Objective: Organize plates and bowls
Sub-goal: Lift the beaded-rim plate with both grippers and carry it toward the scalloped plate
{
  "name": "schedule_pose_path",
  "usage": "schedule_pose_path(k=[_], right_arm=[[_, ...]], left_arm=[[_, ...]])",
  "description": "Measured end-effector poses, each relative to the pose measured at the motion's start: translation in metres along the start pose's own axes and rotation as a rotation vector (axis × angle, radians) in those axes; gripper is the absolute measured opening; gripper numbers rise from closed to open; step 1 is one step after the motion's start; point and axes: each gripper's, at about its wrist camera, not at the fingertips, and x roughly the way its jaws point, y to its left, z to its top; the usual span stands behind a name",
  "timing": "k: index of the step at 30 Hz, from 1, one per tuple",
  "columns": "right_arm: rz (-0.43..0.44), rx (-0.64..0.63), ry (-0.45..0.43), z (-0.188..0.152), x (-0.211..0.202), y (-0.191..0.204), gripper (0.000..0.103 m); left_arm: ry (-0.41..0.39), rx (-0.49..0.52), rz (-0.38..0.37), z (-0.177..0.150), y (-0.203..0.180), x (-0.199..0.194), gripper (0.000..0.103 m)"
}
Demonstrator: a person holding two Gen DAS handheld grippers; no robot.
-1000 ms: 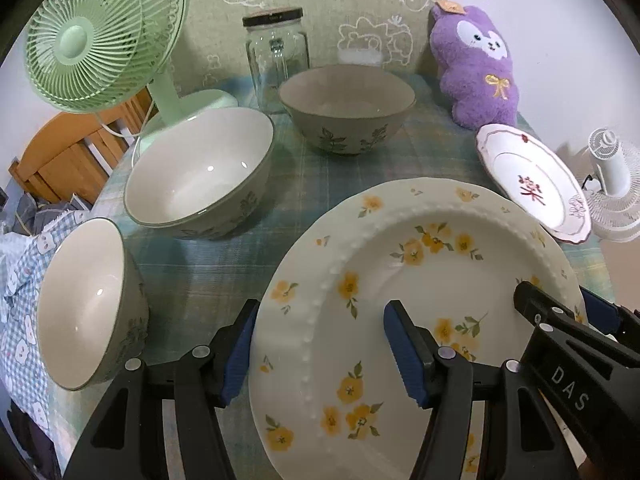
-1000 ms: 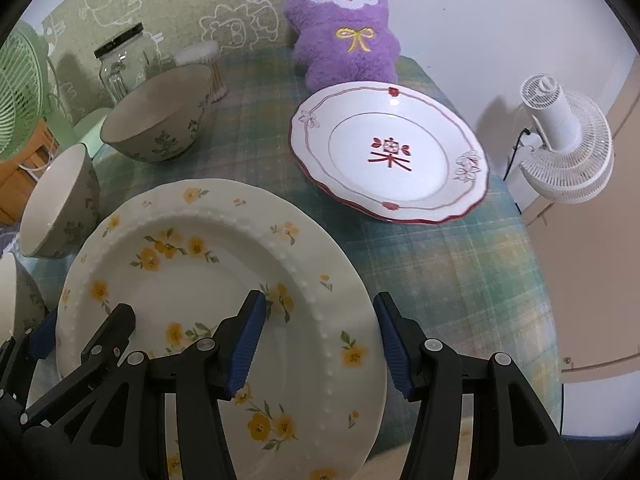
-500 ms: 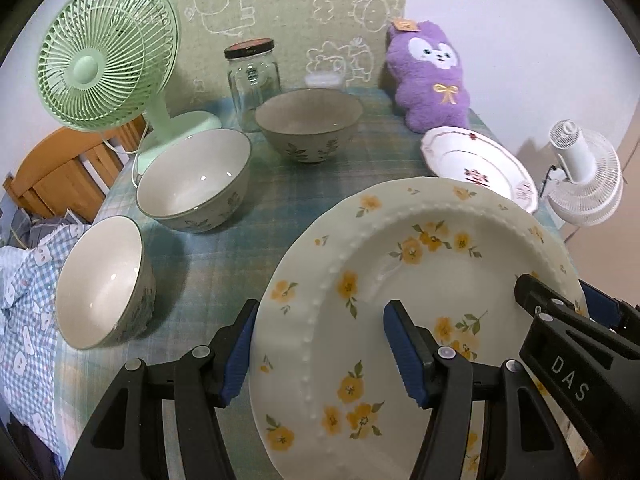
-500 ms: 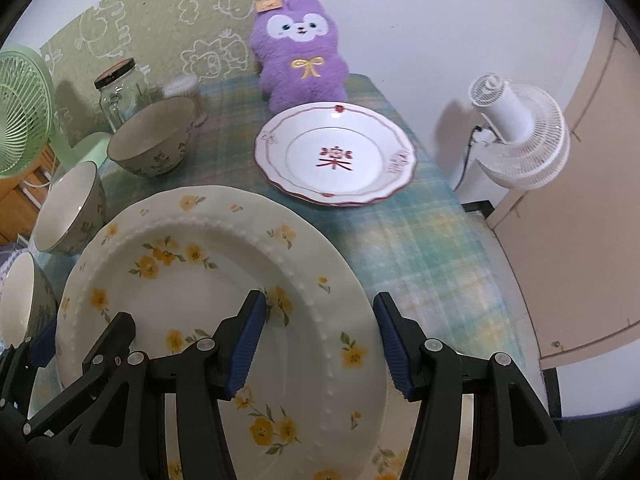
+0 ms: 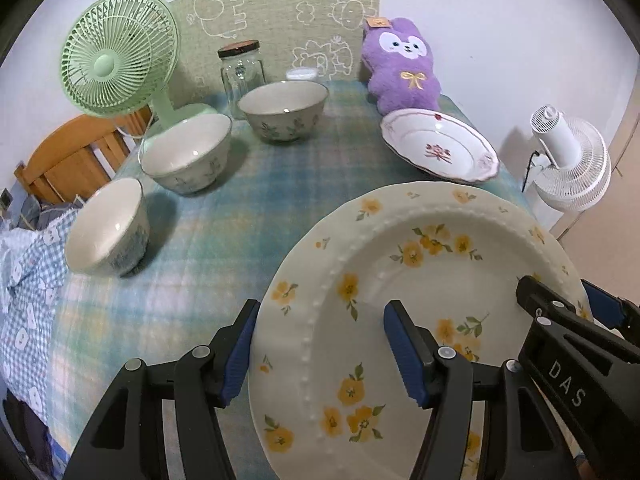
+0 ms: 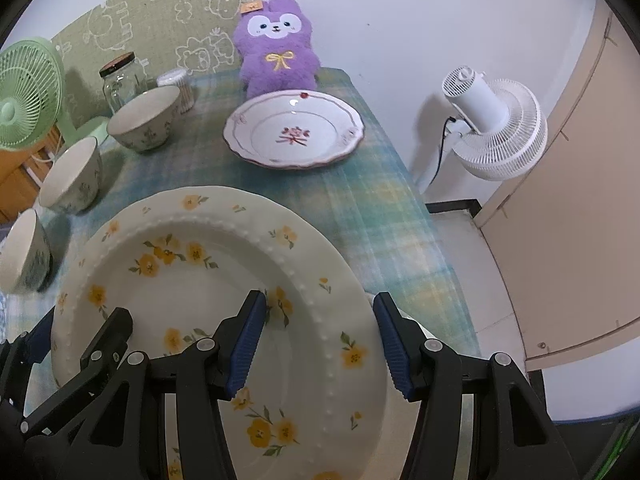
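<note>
A large cream plate with yellow flowers (image 5: 420,248) (image 6: 192,256) hangs above the near end of the table, carried between both grippers. My left gripper (image 5: 320,332) is shut on its left rim, one finger over the plate and one outside it. On the opposite rim my right gripper (image 6: 320,320) is shut the same way. Three cream bowls stand on the left: near (image 5: 106,226), middle (image 5: 186,152), far (image 5: 282,106). A scalloped plate with a red motif (image 5: 440,148) (image 6: 294,132) lies at the far right.
At the table's back stand a green fan (image 5: 116,60), a glass jar (image 5: 242,68) and a purple plush toy (image 5: 402,68). A white fan (image 6: 496,128) stands on the floor to the right. A wooden chair (image 5: 68,156) is at the left.
Both grippers have drawn back toward the near edge and risen slightly, carrying the flowered plate. The bowls and the red-motif plate now look farther away. Both grips are unchanged.
</note>
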Motion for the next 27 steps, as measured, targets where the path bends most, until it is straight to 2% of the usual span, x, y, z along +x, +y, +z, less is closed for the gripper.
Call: schedule_pose_path(k=[11, 27], right_arm=[[-0.012, -0.012, 0.035, -0.031, 0.011, -0.04, 0.059], [-0.002, -0.014, 0.091, -0.051, 0.031, -0.067, 0.059]], left_arm=[[0.025, -0.005, 0.012, -0.034, -0.041, 0.0, 0.064], [0.069, -0.022, 0.052, -0.051, -0.068, 0.013, 0.064]])
